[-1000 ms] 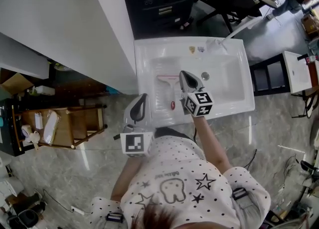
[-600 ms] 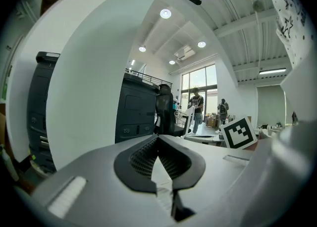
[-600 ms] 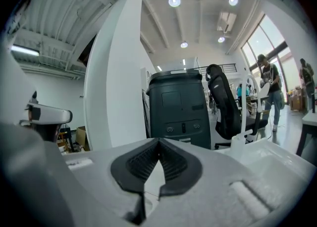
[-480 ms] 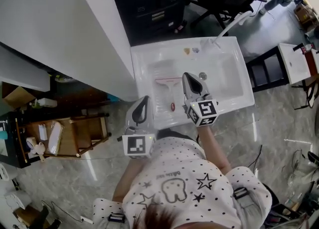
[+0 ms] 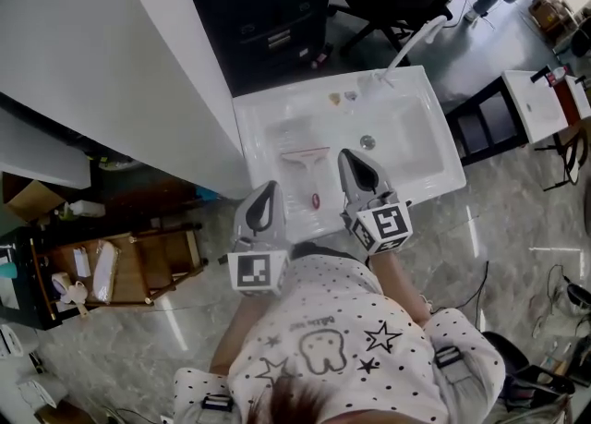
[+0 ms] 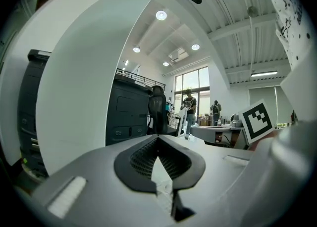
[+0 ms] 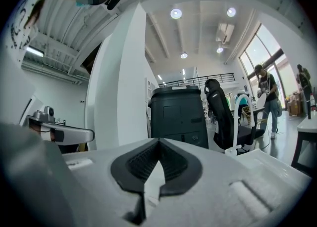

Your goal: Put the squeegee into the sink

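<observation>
A: Start at the left. The left tongs (image 5: 265,189) hang over the sink's (image 5: 420,150) near-left corner. They're pressed together with nothing between them. Any worry there?

B: Not much. They sit just above the sink's front rim, so a careless dip might rap the rim, but I'd expect nothing worse.

A: And the squeegee (image 5: 307,169)?

B: It lies flat inside the sink, in the left part of the bowl. The blade faces the sink's far side and the red-tipped handle points at the front rim. Nothing touches it. To me the job looks done, so the main risk is undoing it.

A: How could that happen?

B: The right tongs (image 5: 351,158) are over the sink just right of the squeegee, closed tight and empty. If they dropped or swept toward the sink's left side, they could catch the handle. That would skid the squeegee about, or tip its blade up against the sink's wall.

A: And further right?

B: The drain (image 5: 367,142) sits near the middle of the sink, just beyond the right tongs and apart from the squeegee. The tap (image 5: 416,43) stands at the sink's far rim, toward the right. An arm swung that way could strike it.
</observation>
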`<state>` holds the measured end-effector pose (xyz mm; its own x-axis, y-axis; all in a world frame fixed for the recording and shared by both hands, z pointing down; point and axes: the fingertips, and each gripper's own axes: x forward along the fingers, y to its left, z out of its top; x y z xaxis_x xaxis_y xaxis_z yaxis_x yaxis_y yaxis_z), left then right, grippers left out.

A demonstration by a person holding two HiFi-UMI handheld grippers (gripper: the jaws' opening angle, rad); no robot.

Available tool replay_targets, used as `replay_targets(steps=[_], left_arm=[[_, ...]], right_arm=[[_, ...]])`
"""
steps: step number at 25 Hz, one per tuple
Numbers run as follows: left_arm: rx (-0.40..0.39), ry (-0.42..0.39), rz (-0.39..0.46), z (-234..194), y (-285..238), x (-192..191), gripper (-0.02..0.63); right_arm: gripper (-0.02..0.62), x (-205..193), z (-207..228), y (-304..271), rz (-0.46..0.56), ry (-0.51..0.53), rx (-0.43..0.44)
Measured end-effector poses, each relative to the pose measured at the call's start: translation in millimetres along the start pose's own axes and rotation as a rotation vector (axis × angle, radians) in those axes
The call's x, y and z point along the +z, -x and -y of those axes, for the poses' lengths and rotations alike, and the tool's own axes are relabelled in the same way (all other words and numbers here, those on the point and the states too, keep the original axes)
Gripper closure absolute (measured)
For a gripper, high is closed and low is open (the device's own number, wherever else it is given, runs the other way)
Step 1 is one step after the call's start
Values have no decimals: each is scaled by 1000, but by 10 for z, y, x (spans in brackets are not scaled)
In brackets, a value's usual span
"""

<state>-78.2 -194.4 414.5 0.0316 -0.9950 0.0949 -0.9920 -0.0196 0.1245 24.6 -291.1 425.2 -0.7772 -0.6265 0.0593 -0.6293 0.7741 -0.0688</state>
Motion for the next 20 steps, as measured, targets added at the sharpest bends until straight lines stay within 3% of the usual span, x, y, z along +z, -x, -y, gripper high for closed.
replay_targets(steps=[20], left_arm=[[-71, -14, -23, 200, 67, -71, 612]], right_arm=[[601, 51, -292, 323, 2, 16, 31]])
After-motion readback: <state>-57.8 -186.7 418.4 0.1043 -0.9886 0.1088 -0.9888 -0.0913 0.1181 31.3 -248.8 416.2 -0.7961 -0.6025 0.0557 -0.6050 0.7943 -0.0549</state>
